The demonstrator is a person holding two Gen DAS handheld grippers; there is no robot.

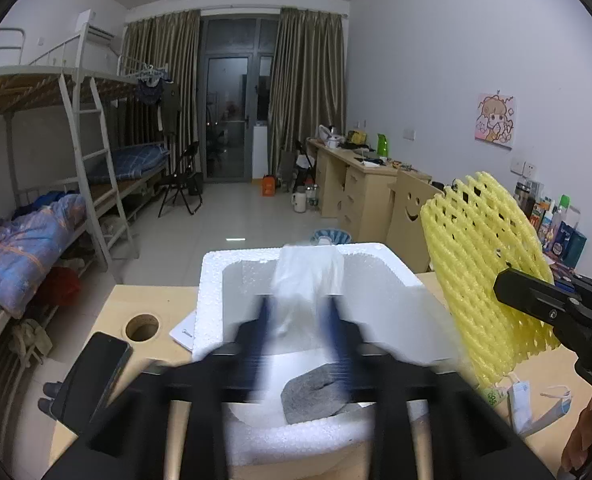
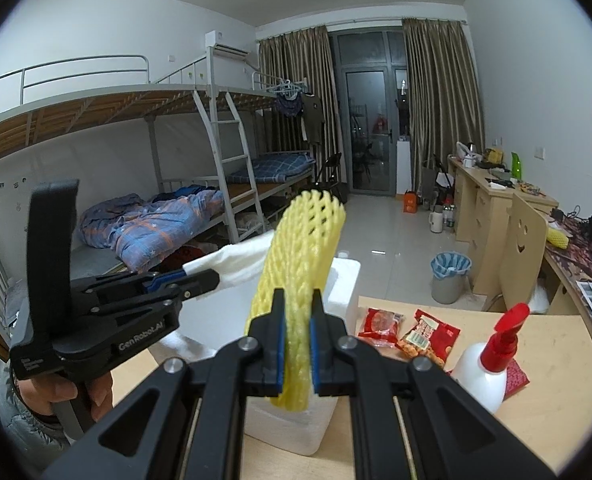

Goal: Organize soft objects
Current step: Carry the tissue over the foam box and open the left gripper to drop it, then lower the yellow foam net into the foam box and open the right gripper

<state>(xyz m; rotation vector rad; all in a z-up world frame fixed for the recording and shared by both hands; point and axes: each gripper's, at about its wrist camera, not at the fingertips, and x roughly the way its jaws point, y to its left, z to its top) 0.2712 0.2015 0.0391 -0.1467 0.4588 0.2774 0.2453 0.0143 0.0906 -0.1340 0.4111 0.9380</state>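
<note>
The right gripper (image 2: 297, 334) squeezes the yellow foam net (image 2: 301, 256) between its fingers. The left gripper (image 1: 297, 320) pinches a white cloth (image 1: 305, 280) above the foam box (image 1: 212, 280).

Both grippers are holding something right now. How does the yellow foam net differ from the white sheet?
The yellow foam mesh net is an open lattice full of holes; the white soft foam sheet is a plain, unbroken surface.

The net is pinched in the right gripper and stands upright beside the white styrofoam box; the sheet is held by the left gripper over the box's opening.

The net looks bigger than the sheet.

Both are soft, held in the air, and not yet in the box.
</note>
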